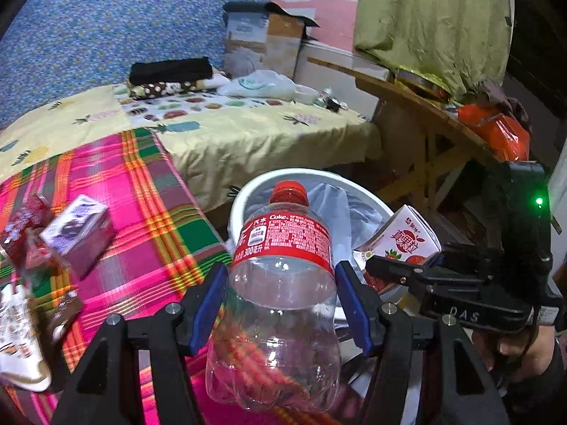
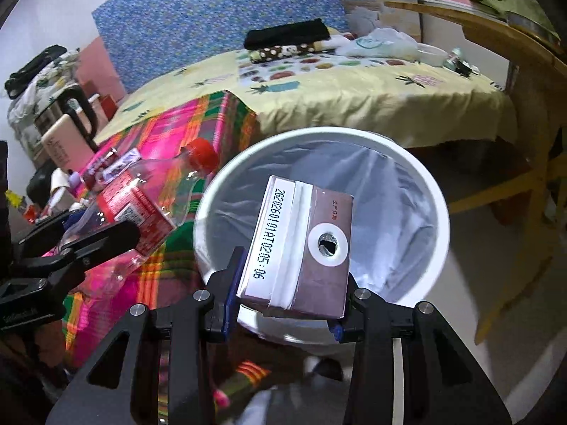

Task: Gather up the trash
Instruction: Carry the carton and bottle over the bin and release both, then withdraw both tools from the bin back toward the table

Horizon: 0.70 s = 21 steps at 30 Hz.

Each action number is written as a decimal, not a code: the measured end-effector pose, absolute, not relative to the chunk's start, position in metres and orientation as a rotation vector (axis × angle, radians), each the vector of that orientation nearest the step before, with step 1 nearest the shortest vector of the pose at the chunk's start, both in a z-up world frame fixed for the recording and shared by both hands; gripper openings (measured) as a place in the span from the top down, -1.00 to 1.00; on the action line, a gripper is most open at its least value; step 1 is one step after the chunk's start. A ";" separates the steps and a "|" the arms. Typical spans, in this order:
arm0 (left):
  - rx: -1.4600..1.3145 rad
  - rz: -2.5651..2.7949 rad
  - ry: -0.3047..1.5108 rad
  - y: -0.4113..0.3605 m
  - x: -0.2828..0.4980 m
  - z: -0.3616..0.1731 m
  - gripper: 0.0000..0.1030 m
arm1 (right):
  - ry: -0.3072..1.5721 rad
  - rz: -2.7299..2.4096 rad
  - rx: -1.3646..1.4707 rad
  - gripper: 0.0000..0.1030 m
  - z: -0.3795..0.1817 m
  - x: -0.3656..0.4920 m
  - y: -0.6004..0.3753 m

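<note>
My left gripper (image 1: 281,301) is shut on an empty clear Coke bottle (image 1: 280,283) with a red cap and label, held over the edge of the plaid bed near the white trash bin (image 1: 248,191). The bottle also shows in the right wrist view (image 2: 134,209). My right gripper (image 2: 287,283) is shut on a small drink carton (image 2: 297,248), top end with its punched straw hole facing the camera, held over the bin's bag-lined opening (image 2: 407,191). The carton also shows in the left wrist view (image 1: 397,241), held by the right gripper (image 1: 407,272).
Several cartons and wrappers (image 1: 78,230) lie on the pink plaid blanket (image 1: 141,212) at left. A yellow fruit-print bed (image 1: 248,131) stands behind, with folded clothes and a plastic bag. A wooden table (image 1: 425,106) stands at right beside the bin.
</note>
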State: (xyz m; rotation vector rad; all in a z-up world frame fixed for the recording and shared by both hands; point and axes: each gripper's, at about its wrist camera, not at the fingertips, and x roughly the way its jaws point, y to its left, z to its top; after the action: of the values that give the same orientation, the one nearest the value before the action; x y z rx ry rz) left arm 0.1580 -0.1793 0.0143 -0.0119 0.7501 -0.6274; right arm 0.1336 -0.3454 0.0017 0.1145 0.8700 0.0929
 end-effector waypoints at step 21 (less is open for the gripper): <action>-0.012 -0.663 0.771 -0.200 0.173 0.003 -0.45 | 0.885 0.058 0.121 -0.24 -0.005 0.126 -0.368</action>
State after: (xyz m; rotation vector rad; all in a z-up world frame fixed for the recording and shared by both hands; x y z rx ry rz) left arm 0.1732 -0.1998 0.0030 -0.0121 0.7712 -0.6626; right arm 0.1258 -0.3678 -0.0049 0.1206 0.8854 0.0580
